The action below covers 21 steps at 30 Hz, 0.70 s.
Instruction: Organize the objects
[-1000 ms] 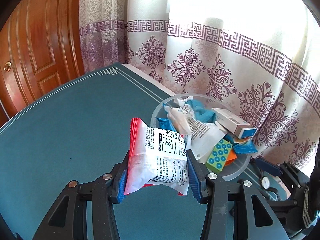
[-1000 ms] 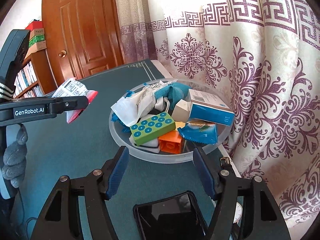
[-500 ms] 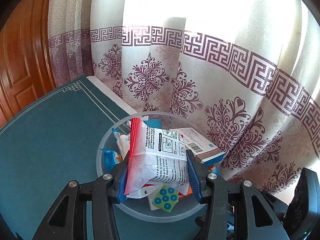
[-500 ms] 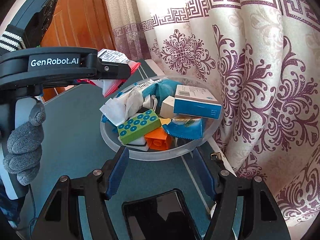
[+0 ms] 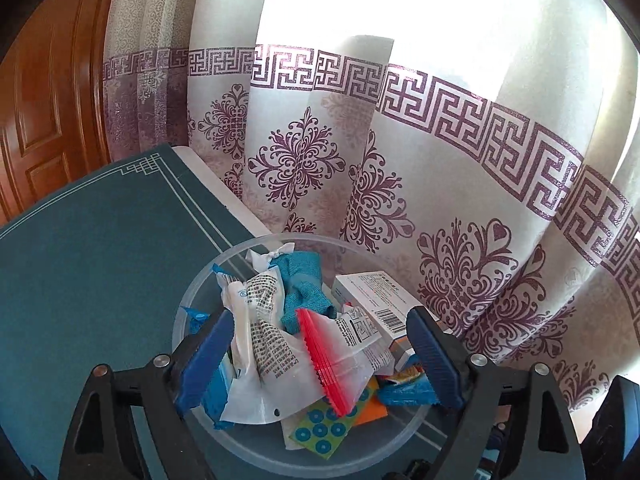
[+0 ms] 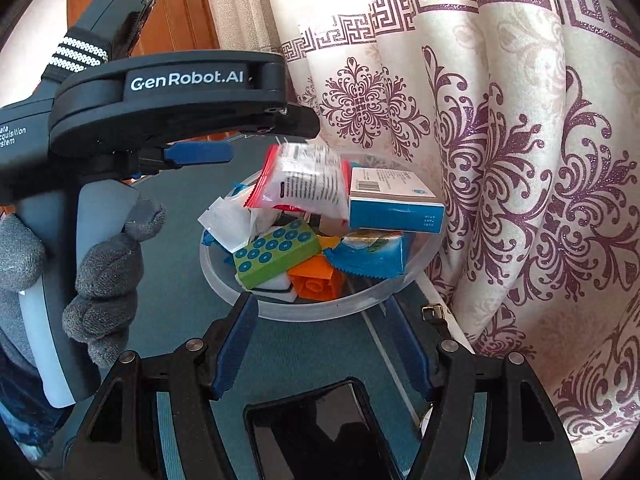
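A white packet with a red edge [image 5: 344, 352] lies loose on the pile in the clear plastic bowl [image 5: 188, 308], between the jaws of my left gripper [image 5: 320, 318]. Those jaws are opening and the pads stand clear of the packet on both sides. In the right wrist view the packet [image 6: 308, 180] is blurred just above the bowl [image 6: 360, 300], below the left gripper [image 6: 264, 138], which a grey-gloved hand [image 6: 104, 280] holds. My right gripper [image 6: 320, 304] stands open at the bowl's near rim with nothing between its fingers.
The bowl holds a blue and white box [image 6: 396, 204], a green studded brick [image 6: 276, 252], an orange brick [image 6: 316, 284], a blue wrapper [image 6: 372, 260] and a teal cloth [image 5: 304, 288]. A black phone [image 6: 320, 432] lies under the right gripper. A patterned curtain [image 6: 520, 160] hangs close behind the bowl on the teal table [image 5: 100, 280].
The left gripper carried the packet from beside the bowl to over it, then its jaws spread and let the packet drop onto the pile. The right gripper stayed in place.
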Tool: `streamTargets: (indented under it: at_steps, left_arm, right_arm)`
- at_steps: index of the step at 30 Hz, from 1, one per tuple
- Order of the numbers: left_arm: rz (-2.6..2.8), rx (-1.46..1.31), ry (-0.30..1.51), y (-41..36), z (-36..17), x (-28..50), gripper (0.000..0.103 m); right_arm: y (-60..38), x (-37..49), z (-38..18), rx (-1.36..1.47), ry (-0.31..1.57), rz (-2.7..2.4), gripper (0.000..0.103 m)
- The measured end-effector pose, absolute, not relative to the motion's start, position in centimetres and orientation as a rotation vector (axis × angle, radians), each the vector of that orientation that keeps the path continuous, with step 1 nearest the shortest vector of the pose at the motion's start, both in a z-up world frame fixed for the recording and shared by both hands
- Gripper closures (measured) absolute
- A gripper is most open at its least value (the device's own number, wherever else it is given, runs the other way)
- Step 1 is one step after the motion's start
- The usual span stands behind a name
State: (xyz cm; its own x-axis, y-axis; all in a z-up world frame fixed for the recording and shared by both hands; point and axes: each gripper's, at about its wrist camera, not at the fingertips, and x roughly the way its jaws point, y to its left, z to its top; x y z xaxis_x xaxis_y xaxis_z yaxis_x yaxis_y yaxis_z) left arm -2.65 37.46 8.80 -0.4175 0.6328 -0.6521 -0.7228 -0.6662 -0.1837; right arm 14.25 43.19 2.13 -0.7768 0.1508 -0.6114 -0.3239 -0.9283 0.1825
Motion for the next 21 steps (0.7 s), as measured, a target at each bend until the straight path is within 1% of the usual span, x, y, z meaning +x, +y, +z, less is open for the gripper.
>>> streamTargets:
  at_steps: [2,3,5,6,9,11,12,17,21]
  left_arm:
    - [2.14,-0.9,0.158,36.7,9.0,-2.6,0.012]
    - [2.152,-0.899,0.159,36.4,9.1,-2.5,0.011]
    - [2.19,-0.897,0.166,35.6,9.4,-2.4,0.005]
    - [2.213,-0.895,0.169,35.1,9.6,-2.3,0.001]
    - [2.275,-0.888,0.181,33.7,9.9,-2.0,0.001]
    - [2.318,-0.895,0.206,32.9,9.9,-1.8,0.001]
    - [2.335,-0.894,0.218,32.4,10.0,-1.6,0.001]
    - [2.383,-0.903,0.242,30.3,9.8,-0.8,0.001]
    - [2.411,-0.9,0.256,29.2,9.6,0.0,0.001]
  right_arm:
    - [43.2,14.3,2.2,-0.895,0.403,2.713,0.035]
    - [43.1,14.3,2.3,-0.895,0.401,2.714,0.035]
    - [43.1,14.4,2.4,-0.895,0.396,2.716,0.035]
    - [43.0,14.4,2.4,-0.896,0.394,2.717,0.035]
    - [43.3,14.2,2.7,-0.902,0.398,2.723,0.033]
    - [43.3,14.5,3.0,-0.902,0.408,2.727,0.024]
    - [43.3,14.6,3.1,-0.903,0.412,2.728,0.022]
    - [43.0,15.6,2.9,-0.929,0.39,2.707,0.017]
    - [43.1,16.2,2.5,-0.952,0.387,2.674,0.016]
